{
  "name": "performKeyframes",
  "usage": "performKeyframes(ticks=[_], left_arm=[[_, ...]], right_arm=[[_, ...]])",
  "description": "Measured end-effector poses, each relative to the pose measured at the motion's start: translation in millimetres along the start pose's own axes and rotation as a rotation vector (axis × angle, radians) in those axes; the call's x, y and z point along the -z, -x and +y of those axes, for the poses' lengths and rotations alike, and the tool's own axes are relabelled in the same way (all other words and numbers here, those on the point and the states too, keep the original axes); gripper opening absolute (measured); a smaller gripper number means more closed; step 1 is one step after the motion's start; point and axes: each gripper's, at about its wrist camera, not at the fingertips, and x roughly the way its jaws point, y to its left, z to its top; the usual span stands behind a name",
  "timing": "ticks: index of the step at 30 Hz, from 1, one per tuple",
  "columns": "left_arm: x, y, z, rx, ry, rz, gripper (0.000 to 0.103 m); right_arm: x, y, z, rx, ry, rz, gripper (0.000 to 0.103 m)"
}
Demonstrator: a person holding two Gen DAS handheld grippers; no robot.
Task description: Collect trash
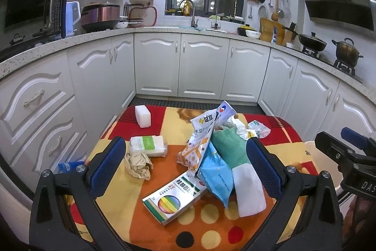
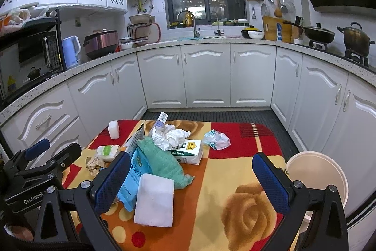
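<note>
Litter lies on a small table under a red, orange and yellow cloth (image 1: 112,133) (image 2: 235,157). A green-and-white flat box (image 1: 174,198), a blue pouch (image 1: 216,173) (image 2: 131,171), a green cloth (image 1: 225,142) (image 2: 162,161), a white sponge (image 1: 249,189) (image 2: 155,199), snack wrappers (image 1: 202,131), a brown paper wad (image 1: 138,165) (image 2: 95,164), a tissue pack (image 1: 148,145) (image 2: 108,152), crumpled white tissue (image 2: 169,135), a small carton (image 2: 188,151) and a crumpled plastic bag (image 2: 216,139) (image 1: 258,128) are scattered there. My left gripper (image 1: 188,168) stands open above the pile. My right gripper (image 2: 191,182) is open too, holding nothing.
A white bucket (image 2: 317,178) (image 1: 329,171) stands at the table's right edge. A white block (image 1: 142,116) (image 2: 114,129) sits at the far left corner. White kitchen cabinets (image 1: 202,67) ring the table, with a dark floor mat (image 2: 211,114) beyond it.
</note>
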Motion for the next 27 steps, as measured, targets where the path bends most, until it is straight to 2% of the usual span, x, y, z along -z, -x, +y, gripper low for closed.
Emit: performKeyframes(ticks=[27], left_arm=[[-1.8,4.1,-1.4,0.002,0.001,-0.015,0.102]], right_arm=[[0.1,2.9,-6.4,0.018,-0.013,-0.033,0.103]])
